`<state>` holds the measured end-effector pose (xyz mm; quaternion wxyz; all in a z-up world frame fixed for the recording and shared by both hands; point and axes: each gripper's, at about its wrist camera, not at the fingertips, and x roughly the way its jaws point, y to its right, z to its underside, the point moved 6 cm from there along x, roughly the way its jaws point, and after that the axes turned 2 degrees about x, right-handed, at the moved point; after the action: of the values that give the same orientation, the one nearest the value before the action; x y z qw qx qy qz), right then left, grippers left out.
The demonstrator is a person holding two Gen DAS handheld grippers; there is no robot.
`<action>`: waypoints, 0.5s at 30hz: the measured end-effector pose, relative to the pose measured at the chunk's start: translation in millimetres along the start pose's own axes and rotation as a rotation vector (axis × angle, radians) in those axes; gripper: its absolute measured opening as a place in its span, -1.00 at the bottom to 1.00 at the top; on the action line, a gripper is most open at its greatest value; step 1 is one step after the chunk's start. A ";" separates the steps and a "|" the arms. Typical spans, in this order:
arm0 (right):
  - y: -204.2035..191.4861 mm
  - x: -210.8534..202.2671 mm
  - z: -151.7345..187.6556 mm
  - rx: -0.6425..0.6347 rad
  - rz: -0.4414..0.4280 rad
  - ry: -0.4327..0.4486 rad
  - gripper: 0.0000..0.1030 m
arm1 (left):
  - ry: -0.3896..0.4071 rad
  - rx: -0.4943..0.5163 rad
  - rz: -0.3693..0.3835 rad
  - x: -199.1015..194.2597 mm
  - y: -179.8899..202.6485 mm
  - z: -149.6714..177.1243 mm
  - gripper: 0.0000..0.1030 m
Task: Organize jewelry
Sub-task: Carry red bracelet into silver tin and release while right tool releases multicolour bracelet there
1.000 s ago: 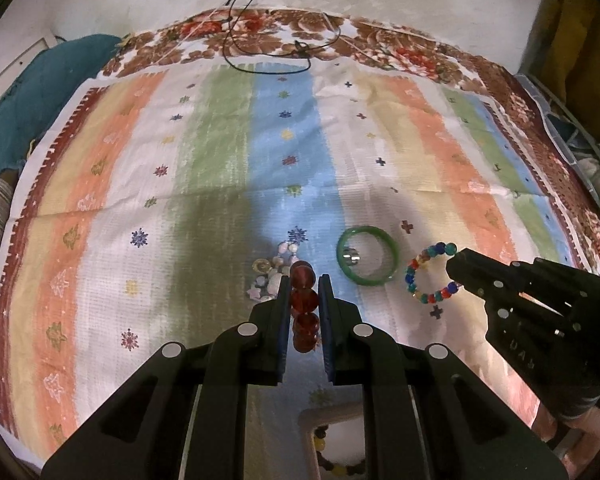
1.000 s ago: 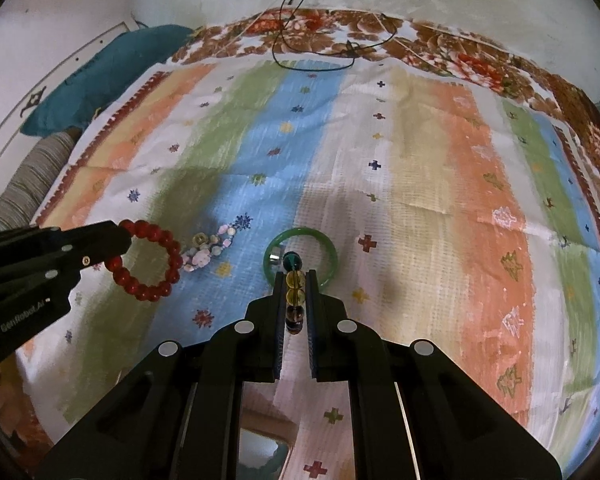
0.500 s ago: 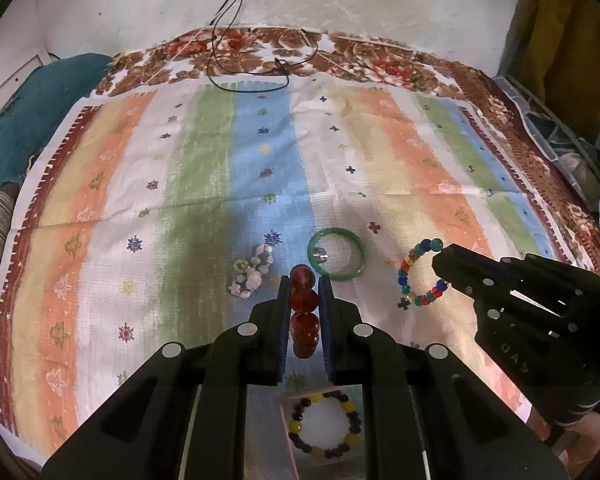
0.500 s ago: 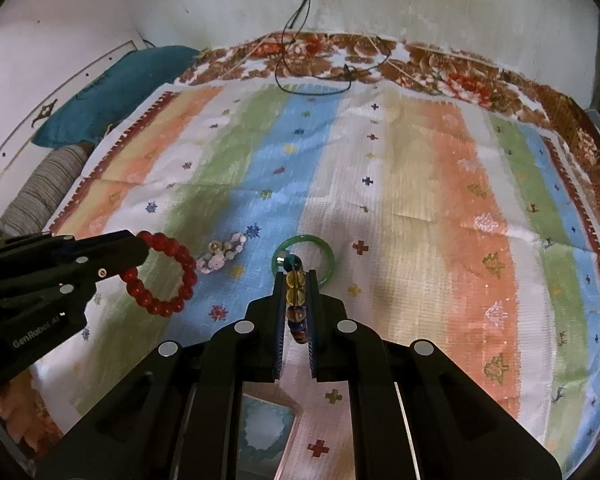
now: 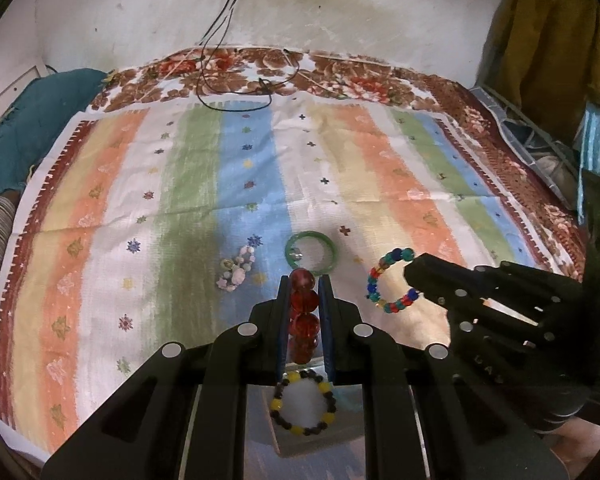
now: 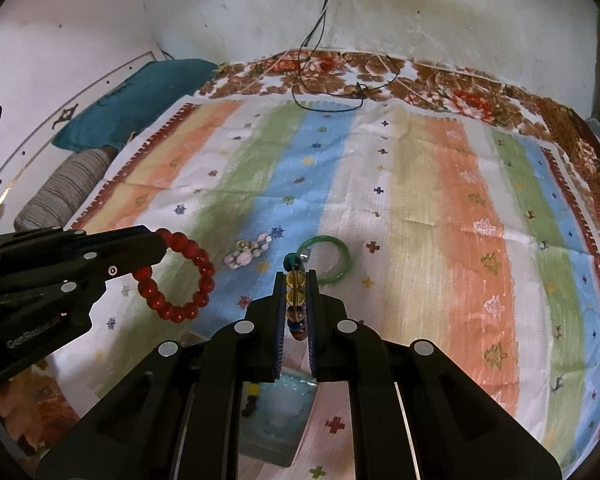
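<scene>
Each hand-held gripper grips a bracelet — left (image 5: 304,304) red bracelet (image 6: 176,276), right (image 6: 296,300) multicoloured bracelet (image 5: 392,282).

I see the striped patterned cloth (image 5: 188,184) spread over the bed, black cables (image 5: 236,92) trailing onto its far edge from the wall behind. Mid-cloth lie a green round bangle (image 5: 310,255) and, just left of it, a pale shell-bead bracelet (image 5: 236,267). My left gripper (image 5: 304,304) pinches a red round-bead bracelet (image 6: 176,282), raised near those two; my right gripper (image 6: 296,300) pinches a multicoloured bead bracelet (image 5: 392,280) to the bangle's right. Nearest me, below the left gripper, a clear square box (image 5: 340,428) holds a black-and-yellow bead bracelet (image 5: 302,407)
</scene>
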<state>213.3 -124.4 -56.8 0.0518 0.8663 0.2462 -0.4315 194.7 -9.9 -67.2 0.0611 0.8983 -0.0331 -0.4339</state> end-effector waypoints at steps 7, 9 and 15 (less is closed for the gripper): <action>-2.3 -11.1 10.2 0.000 -0.011 0.005 -0.80 | 0.019 0.025 -0.002 -13.2 8.2 9.0 -0.75; -4.7 -14.5 14.3 -0.003 -0.016 0.005 -0.80 | 0.027 0.028 0.006 -18.2 11.2 11.5 -0.75; -9.6 -24.7 22.7 -0.007 -0.030 0.010 -0.80 | 0.049 0.037 0.019 -31.5 21.8 22.0 -0.75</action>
<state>179.8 -132.3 -50.6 0.0470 0.8645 0.2608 -0.4270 157.8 -29.8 -53.3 0.0493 0.9093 -0.0479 -0.4105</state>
